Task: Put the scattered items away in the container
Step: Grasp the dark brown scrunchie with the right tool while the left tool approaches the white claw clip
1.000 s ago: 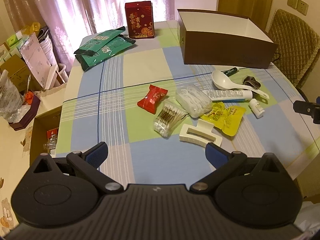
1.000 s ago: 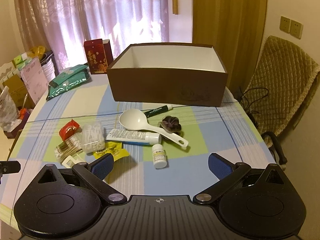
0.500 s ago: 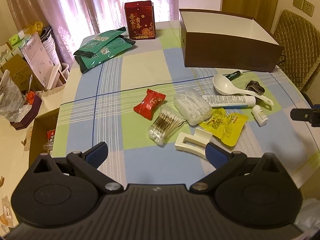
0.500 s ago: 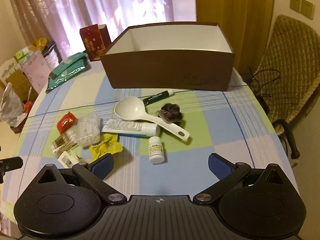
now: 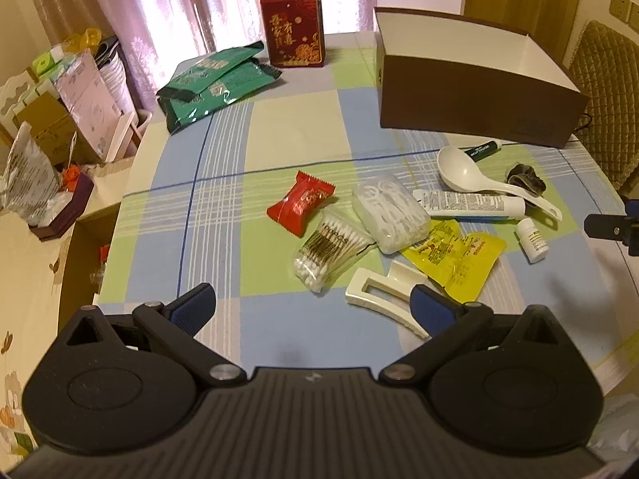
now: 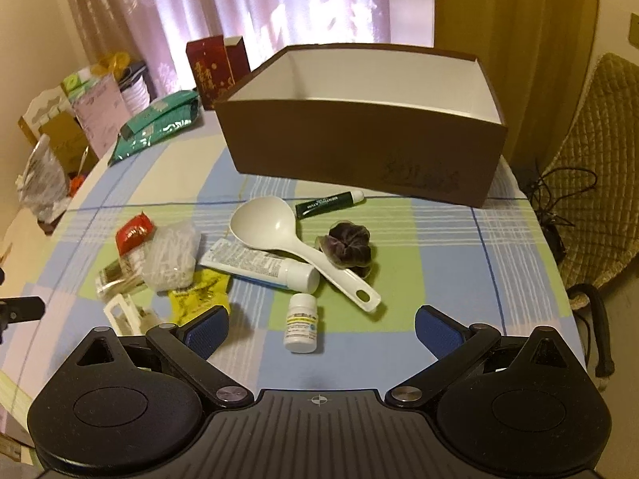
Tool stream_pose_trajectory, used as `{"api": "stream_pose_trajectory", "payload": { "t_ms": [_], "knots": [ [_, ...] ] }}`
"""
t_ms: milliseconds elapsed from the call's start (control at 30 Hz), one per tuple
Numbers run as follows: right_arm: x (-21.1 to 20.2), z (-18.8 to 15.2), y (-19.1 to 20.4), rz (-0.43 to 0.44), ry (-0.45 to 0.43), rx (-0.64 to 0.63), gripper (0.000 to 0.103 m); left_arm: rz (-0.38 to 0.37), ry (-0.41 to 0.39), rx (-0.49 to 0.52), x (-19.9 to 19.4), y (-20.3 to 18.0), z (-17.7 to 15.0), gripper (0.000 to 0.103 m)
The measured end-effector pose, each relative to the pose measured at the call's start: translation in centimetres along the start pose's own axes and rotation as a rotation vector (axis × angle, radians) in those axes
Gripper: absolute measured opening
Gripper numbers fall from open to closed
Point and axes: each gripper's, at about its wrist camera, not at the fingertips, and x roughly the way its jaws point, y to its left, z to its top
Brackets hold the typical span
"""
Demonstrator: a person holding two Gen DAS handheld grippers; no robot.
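Observation:
A brown box with a white inside (image 6: 359, 151) (image 5: 475, 107) stands empty at the far side of the checked tablecloth. In front of it lie a white spoon (image 6: 279, 235), a white tube (image 6: 259, 267), a dark scrunchie (image 6: 347, 245), a green lip balm (image 6: 329, 203), a small pill bottle (image 6: 301, 323), a yellow sachet (image 5: 455, 255), a bag of floss picks (image 5: 389, 211), cotton swabs (image 5: 329, 249), a red candy packet (image 5: 299, 207) and a white hair claw (image 5: 383, 295). My left gripper (image 5: 313, 305) hangs open just before the claw. My right gripper (image 6: 321, 329) is open around the pill bottle's near end.
Green foil packets (image 5: 211, 80) and a red carton (image 5: 293, 34) sit at the table's far left. A padded chair (image 6: 595, 183) stands on the right, with cables beside it. Boxes and bags (image 5: 48, 127) crowd the floor left of the table.
Both grippers have moved forward and lower toward the items. The pill bottle now lies between the right gripper's fingers, and the hair claw is close to the left gripper's right finger.

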Motion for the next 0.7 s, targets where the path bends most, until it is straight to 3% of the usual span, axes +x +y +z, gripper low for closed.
{"api": "stream_pose_trajectory", "payload": {
  "t_ms": [200, 233, 267, 433, 500, 700],
  "knots": [
    [1.4, 0.3, -1.0, 0.05, 0.009, -0.068, 0.103, 0.013, 0.034, -0.027, 0.9, -0.4, -0.1, 0.102],
    [1.7, 0.3, -1.1, 0.058, 0.005, -0.095, 0.096, 0.013, 0.04, -0.032, 1.1, -0.4, -0.1, 0.102],
    [2.1, 0.4, -1.2, 0.071, 0.003, -0.12, 0.078, 0.015, 0.046, -0.035, 1.3, -0.5, -0.1, 0.102],
    [3.8, 1.0, -2.6, 0.129, 0.019, -0.194, 0.071, 0.025, 0.062, -0.049, 1.8, -0.8, 0.0, 0.102],
    [4.6, 1.6, -3.5, 0.144, 0.041, -0.183, 0.051, 0.027, 0.066, -0.058, 2.0, -0.9, 0.1, 0.102],
    [6.9, 3.8, -6.5, 0.172, 0.05, -0.06, 0.051, 0.034, 0.088, -0.094, 3.0, -1.1, 0.1, 0.102]
  ]
}}
